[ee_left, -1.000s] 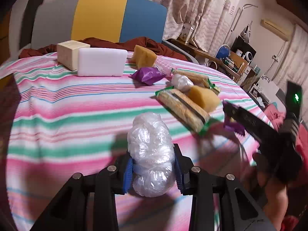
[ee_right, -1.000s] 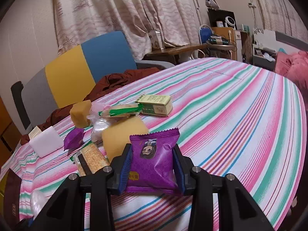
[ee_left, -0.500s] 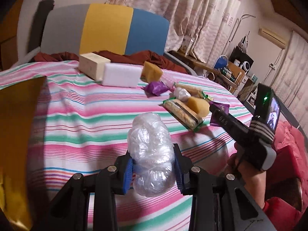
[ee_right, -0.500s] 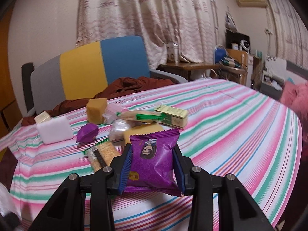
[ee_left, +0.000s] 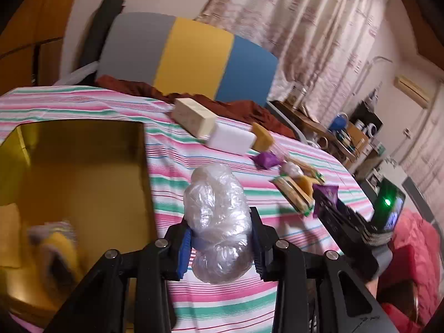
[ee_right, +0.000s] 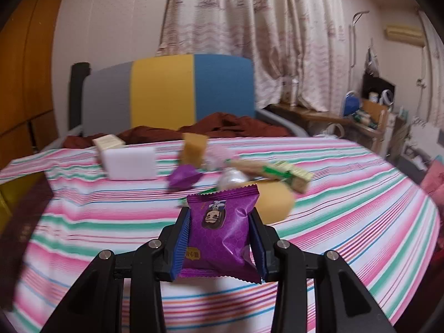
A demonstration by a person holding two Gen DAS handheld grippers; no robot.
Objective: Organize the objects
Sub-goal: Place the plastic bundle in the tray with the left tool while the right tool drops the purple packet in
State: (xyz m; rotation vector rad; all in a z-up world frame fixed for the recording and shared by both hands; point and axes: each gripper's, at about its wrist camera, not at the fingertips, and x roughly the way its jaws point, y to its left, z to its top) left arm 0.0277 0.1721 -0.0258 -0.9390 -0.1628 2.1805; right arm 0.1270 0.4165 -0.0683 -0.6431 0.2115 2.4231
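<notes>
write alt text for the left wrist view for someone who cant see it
The left gripper holds a clear plastic bundle above a striped tablecloth, beside an open gold box at left. Farther back lie a white block and snacks; the right gripper holds a purple packet.

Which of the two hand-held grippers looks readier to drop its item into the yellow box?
Probably the left gripper: its clear crumpled plastic bundle hangs beside the open yellow box. The right gripper, clamping the purple snack packet, is farther away over the striped tablecloth.
</notes>
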